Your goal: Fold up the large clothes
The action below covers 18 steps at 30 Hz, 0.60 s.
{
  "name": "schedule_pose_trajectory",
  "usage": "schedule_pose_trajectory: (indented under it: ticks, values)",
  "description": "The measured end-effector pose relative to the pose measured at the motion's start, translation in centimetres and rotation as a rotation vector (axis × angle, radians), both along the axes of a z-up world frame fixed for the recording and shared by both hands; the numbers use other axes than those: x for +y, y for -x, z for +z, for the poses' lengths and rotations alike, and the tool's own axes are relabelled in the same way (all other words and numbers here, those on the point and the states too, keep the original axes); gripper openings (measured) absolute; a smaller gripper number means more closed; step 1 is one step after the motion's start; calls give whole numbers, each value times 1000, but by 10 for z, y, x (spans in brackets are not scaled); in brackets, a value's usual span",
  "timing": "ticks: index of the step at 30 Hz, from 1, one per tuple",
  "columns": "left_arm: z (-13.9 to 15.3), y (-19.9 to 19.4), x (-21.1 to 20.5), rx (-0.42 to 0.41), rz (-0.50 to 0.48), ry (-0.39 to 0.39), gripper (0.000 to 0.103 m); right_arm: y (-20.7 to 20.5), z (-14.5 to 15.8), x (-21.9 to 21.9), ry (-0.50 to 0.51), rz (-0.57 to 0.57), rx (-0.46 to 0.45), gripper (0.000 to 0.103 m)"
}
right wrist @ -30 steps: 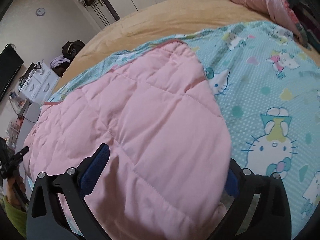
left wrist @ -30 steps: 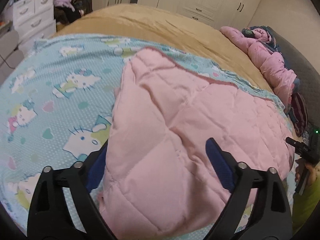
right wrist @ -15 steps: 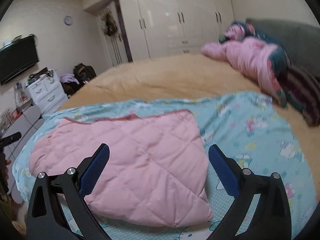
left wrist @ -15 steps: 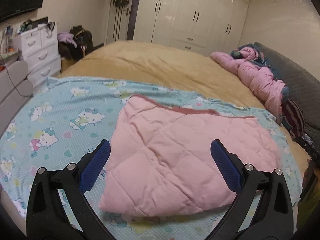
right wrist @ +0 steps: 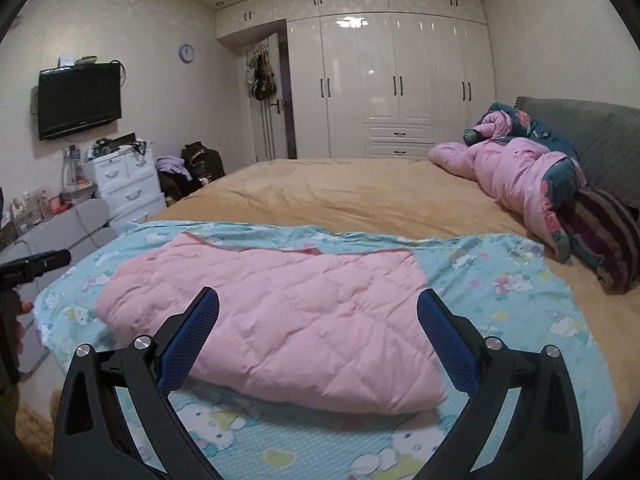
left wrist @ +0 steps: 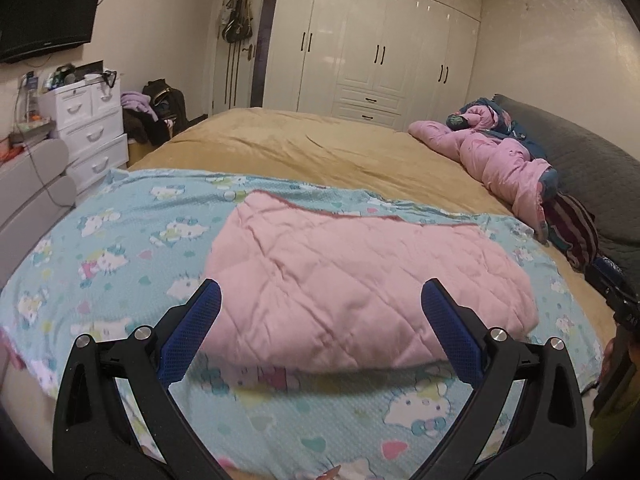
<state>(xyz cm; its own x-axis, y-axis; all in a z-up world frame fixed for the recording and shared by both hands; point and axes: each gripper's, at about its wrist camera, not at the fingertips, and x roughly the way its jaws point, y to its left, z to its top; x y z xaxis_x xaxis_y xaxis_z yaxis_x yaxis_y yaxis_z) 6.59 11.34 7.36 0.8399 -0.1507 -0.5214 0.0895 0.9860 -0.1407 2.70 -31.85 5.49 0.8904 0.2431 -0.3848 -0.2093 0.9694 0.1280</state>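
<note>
Pink quilted blanket (left wrist: 360,280) looks puffy and light – grab a corner. Left gripper (left wrist: 320,320) and right gripper (right wrist: 318,316) both spread wide, empty.

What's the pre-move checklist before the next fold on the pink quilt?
1. Left claw open and empty: ok.
2. Right claw open and empty: ok.
3. Quilt released, lying folded on the sheet: ok.
4. Quilt's fold edges lined up: cannot tell; the far edge looks uneven and the underside is hidden.
5. Quilt lying flat: not ok; it is puffy and creased on top.
6. Room on the sheet around the quilt, apart from the pink jacket: ok.
</note>
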Motion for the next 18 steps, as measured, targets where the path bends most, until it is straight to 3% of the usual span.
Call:
schedule_pose_trajectory:
  ticks: [7,11,18]
  values:
    - [-29,32,-18,20,40,-22,94,27,-46,19,-3,-48,20,99]
    - [-48,41,-25,49,39,-21,94,32,-68,28,-15,-21,83,99]
    - [-62,48,-32,67,59,-38,94,31,-80,43,3,30,146,99]
